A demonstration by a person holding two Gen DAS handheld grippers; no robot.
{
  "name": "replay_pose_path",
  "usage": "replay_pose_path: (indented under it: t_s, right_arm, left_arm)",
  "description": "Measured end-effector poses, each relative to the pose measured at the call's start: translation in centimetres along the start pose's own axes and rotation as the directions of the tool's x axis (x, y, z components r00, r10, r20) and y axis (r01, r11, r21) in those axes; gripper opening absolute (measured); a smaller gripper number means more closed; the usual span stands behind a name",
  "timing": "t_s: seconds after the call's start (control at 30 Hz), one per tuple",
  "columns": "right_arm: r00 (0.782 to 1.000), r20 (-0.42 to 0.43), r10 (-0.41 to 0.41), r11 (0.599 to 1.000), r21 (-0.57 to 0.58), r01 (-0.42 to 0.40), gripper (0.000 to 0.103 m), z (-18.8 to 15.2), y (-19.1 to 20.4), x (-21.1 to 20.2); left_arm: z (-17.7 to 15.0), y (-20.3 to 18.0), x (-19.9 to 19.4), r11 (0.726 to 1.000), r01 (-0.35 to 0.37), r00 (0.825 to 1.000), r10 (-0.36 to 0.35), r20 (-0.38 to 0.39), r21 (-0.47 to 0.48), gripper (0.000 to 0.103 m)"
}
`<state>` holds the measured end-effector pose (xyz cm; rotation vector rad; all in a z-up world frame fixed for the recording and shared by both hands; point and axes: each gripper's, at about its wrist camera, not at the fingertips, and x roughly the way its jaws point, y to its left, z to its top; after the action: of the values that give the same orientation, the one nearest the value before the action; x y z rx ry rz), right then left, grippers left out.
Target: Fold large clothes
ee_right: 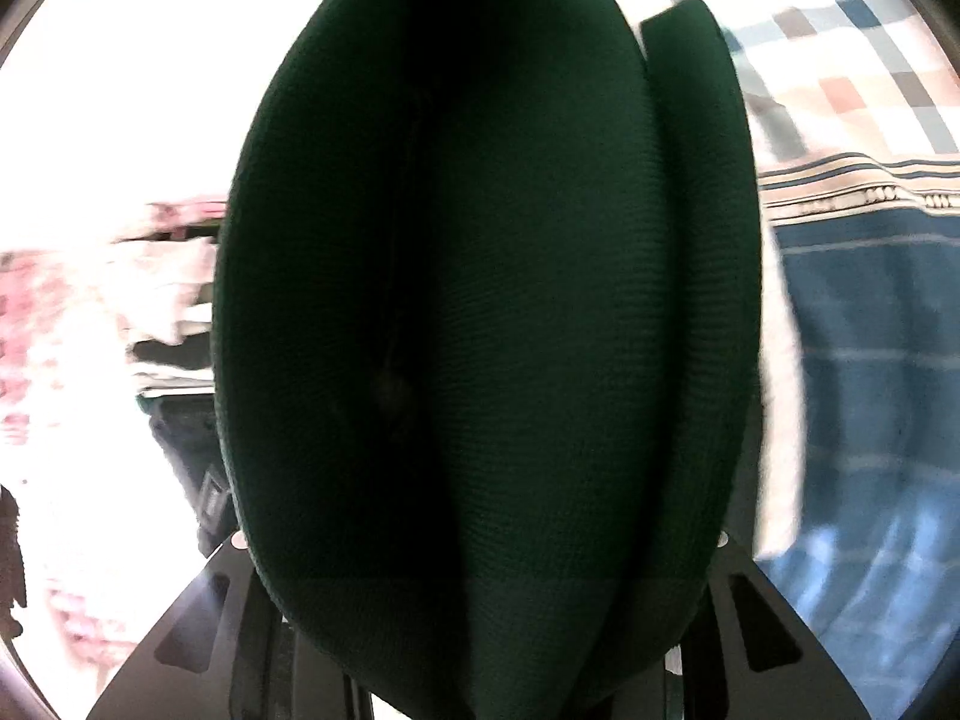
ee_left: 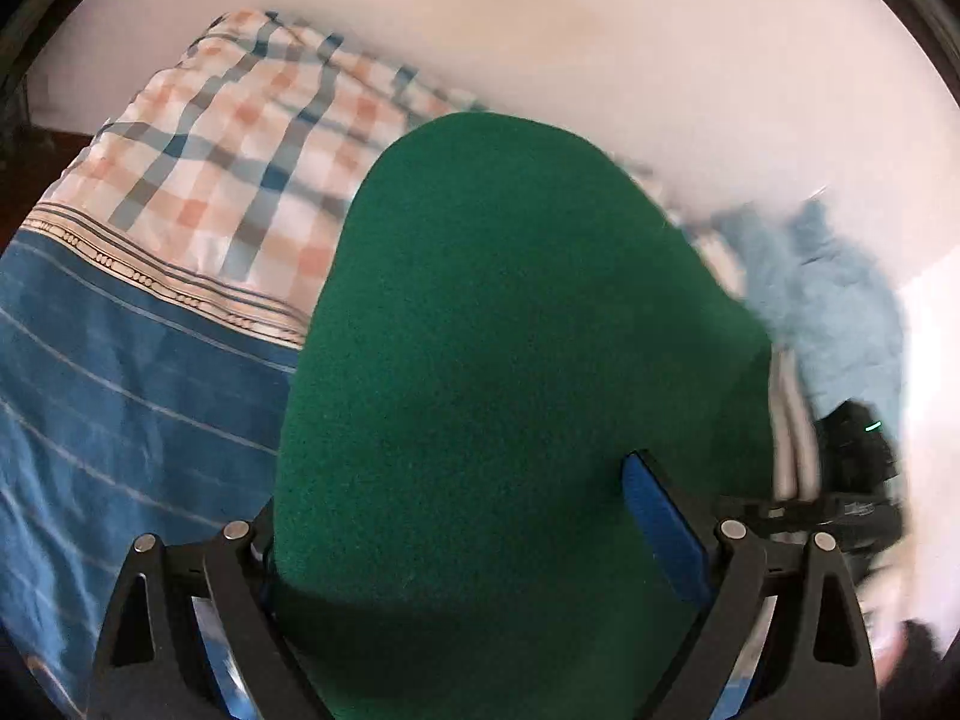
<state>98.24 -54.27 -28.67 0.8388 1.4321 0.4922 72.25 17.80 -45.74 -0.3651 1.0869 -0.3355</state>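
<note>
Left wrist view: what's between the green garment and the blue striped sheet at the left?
In the left wrist view, the checked cloth and its patterned border band lie between the green garment and the blue striped sheet in the upper part; lower down they meet directly.

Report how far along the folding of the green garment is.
Done: little shows as finished; no neat fold is visible. In hand: the green garment fills both wrist views, bunched between the fingers of the left gripper and the right gripper, above the blue striped bedsheet. Left: laying it flat and folding it. The light blue garment apparently also waits.
</note>
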Motion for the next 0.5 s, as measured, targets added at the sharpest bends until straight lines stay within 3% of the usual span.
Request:
replay_pose_path:
  t_s: [0.1,0.2,0.33,0.37,0.43,0.47,0.5]
  right_arm:
    - [1.0,0.001,-0.012,1.0,0.003,0.012,0.039,1.7,-0.9,1.1]
    - [1.0,-0.006,-0.018,1.0,0.008,0.018,0.04,0.5,-3.5,-0.9]
    - [0.999,-0.007,-0.043,0.999,0.022,0.043,0.045,1.3,-3.2,-1.4]
    - [0.996,-0.005,-0.084,0.996,0.018,0.084,0.047,1.2,-2.4,-1.9]
    - [0.978,0.022,-0.208,0.978,-0.012,0.208,0.07,0.8,-0.8,-3.0]
    - [0.955,0.051,-0.291,0.956,-0.029,0.293,0.074,0.4,0.2,-3.6]
    - [0.919,0.097,-0.383,0.919,-0.057,0.389,0.079,-0.3,1.6,-4.4]
  left_arm:
    - [-0.1,1.4,3.2,0.999,-0.04,0.999,0.04,-0.015,0.019,0.095]
    - [-0.1,2.0,4.2,0.998,-0.06,0.998,0.06,-0.013,0.021,0.097]
    - [0.3,1.4,4.1,0.995,-0.094,0.995,0.094,-0.031,0.017,0.098]
    - [0.4,0.8,3.5,0.995,-0.101,0.994,0.102,-0.038,0.014,0.098]
    - [0.4,-0.3,1.8,0.993,-0.12,0.991,0.12,-0.054,0.008,0.098]
    - [0.2,-0.8,1.4,0.991,-0.13,0.99,0.131,-0.057,0.013,0.098]
    - [0.0,-1.3,0.7,0.988,-0.15,0.987,0.151,-0.055,0.024,0.098]
